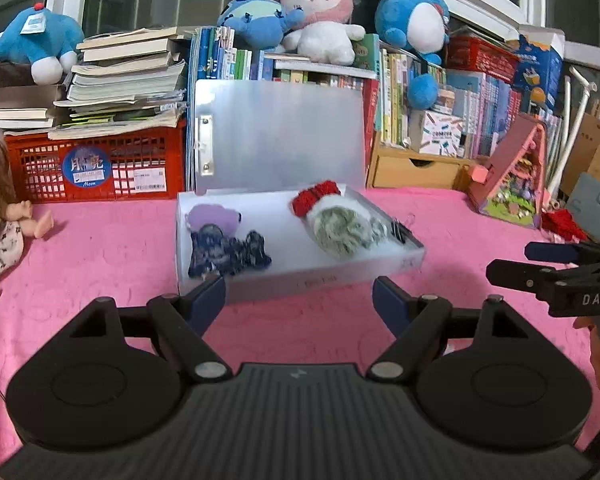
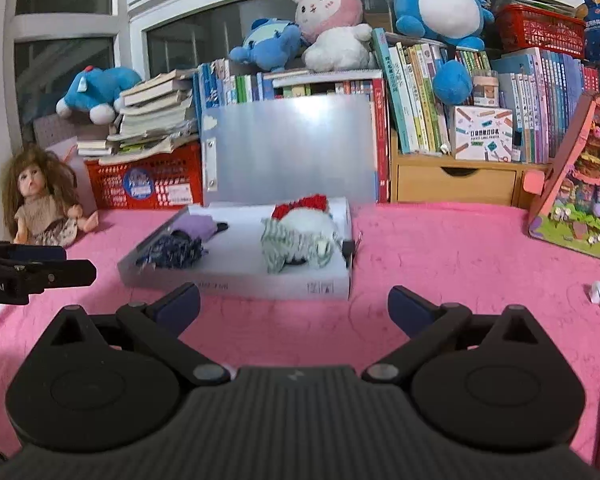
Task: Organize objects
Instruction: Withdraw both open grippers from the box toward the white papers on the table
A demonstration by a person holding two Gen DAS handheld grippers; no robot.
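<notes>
An open translucent box (image 1: pixel 320 276) lies on the pink tablecloth with its lid (image 1: pixel 280 136) standing up against the books. Inside are a purple piece (image 1: pixel 214 218), a dark blue patterned cloth (image 1: pixel 228 254), a red knit (image 1: pixel 314 196), a green-white knit bundle (image 1: pixel 342 232) and black binder clips (image 1: pixel 400 230). My left gripper (image 1: pixel 298 300) is open and empty just short of the box's front wall. In the right wrist view, my right gripper (image 2: pixel 294 304) is wide open and empty in front of the same box (image 2: pixel 260 282). Each gripper shows at the other view's edge.
A doll (image 2: pixel 40 200) sits at the left by a red crate (image 1: pixel 96 168) under stacked books. Plush toys top the book row behind. A pink toy house (image 2: pixel 580 192) stands at the right, with a crumpled white paper (image 2: pixel 598 294) on the cloth near it.
</notes>
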